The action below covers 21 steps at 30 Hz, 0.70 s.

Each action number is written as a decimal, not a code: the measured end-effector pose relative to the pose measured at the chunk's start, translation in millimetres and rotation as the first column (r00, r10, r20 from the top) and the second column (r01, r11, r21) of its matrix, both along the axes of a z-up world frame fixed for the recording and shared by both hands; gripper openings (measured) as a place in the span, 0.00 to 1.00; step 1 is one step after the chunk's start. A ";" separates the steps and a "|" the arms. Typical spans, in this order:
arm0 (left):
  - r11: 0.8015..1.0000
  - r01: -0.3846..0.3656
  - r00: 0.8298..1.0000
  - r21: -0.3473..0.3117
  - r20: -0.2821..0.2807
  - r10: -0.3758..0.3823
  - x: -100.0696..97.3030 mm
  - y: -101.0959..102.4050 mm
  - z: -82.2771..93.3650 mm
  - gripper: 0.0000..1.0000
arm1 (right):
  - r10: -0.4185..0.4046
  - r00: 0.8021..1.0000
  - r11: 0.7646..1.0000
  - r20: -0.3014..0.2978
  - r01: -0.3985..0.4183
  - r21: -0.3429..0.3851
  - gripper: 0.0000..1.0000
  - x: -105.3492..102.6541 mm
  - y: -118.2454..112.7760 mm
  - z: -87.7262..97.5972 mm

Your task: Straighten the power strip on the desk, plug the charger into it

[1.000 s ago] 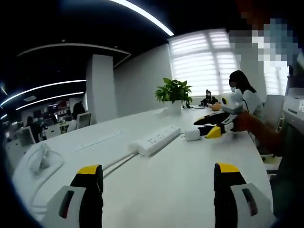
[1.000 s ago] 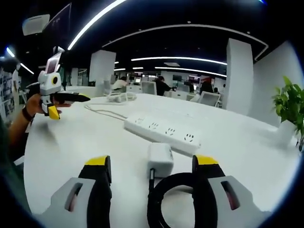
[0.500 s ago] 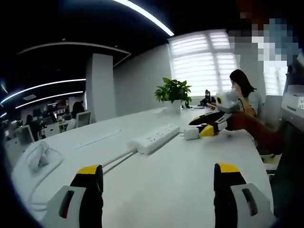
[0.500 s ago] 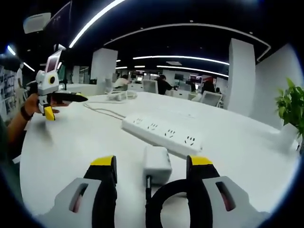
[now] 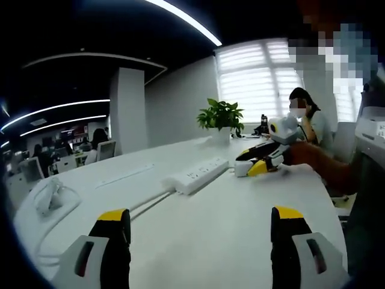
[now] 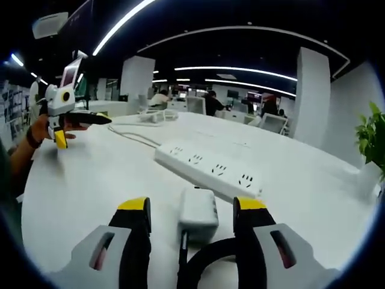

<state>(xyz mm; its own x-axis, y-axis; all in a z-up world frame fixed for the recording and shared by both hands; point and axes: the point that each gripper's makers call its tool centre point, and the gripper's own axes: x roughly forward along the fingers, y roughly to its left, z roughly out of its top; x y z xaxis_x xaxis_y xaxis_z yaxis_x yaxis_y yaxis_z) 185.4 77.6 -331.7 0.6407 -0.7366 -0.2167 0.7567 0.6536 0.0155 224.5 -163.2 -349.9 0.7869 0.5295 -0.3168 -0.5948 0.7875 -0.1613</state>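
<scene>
Left gripper point(image 5: 200, 232) low in the frame, yellow-tipped fingers point(image 5: 113, 217) spread wide over bare white desk point(image 5: 210, 241). Long white power strip point(image 5: 196, 176) mid-frame, well beyond those tips. White block charger point(image 6: 198, 212) lower centre, between the parted fingers point(image 6: 133, 208) of the right gripper point(image 6: 191, 208), not clamped. Coiled black cable point(image 6: 207, 268) beneath it. Green potted plant point(image 5: 221, 117) at upper centre.

My two views face each other low across the desk point(image 5: 228, 223), both sharing the power strip point(image 6: 207, 170).
</scene>
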 end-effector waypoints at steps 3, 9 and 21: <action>1.000 0.001 1.000 0.000 0.000 -0.001 0.3 0.3 -0.2 0.99 | -0.003 1.000 1.000 -0.002 0.003 -0.002 0.52 1.1 -0.6 -1.4; 1.000 0.000 1.000 -0.002 0.001 0.000 0.6 0.1 -0.1 0.99 | -0.008 1.000 1.000 -0.005 0.007 -0.005 0.47 3.7 -2.7 -3.3; 1.000 0.016 1.000 -0.006 0.001 -0.016 -0.9 -3.3 -1.0 0.97 | -0.003 1.000 1.000 -0.024 0.002 -0.013 0.41 5.6 0.9 -8.6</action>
